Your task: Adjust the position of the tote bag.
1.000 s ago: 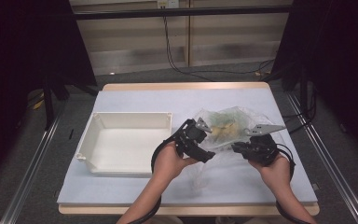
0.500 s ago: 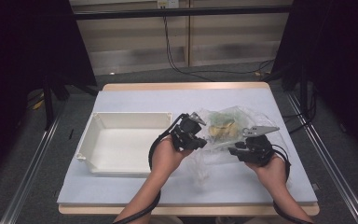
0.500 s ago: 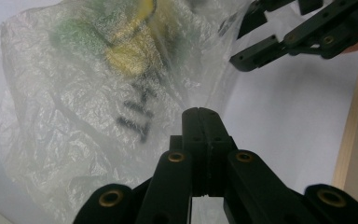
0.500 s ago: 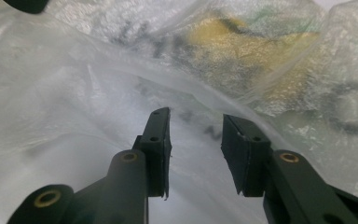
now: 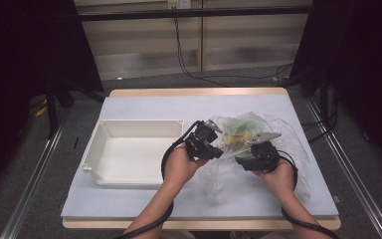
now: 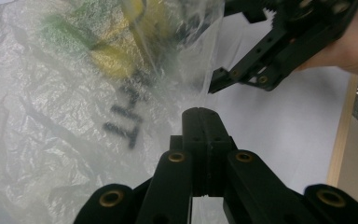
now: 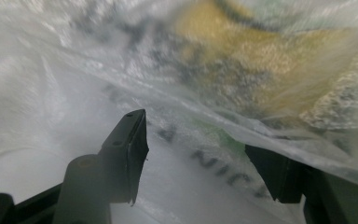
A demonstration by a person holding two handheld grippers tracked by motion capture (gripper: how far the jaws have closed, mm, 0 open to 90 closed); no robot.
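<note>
Bag [image 5: 258, 144] of clear crinkled plastic, with yellow and green contents showing through it, is lying on the surface [image 5: 144, 107] between and just beyond the two tongs. The left tongs [image 5: 214, 130] are sitting pressed together at the bag's near-left edge; in the left gripper view their tips [image 6: 200, 114] are meeting right at a fold of film, so they are probably pinching it, though the thin plastic is hard to make out there. The right tongs [image 5: 261, 139] are standing apart, having just been opening, and in the right gripper view the bag [image 7: 242, 70] is draping over and between the tips [image 7: 200, 154] without being squeezed. The white tray [image 5: 99, 144] is sitting bare to the left of the left tongs. Judging from this, the work is only starting: the bag is seemingly being opened, nothing is out of it yet, and emptying it into the tray is presumably all still to do.
</note>
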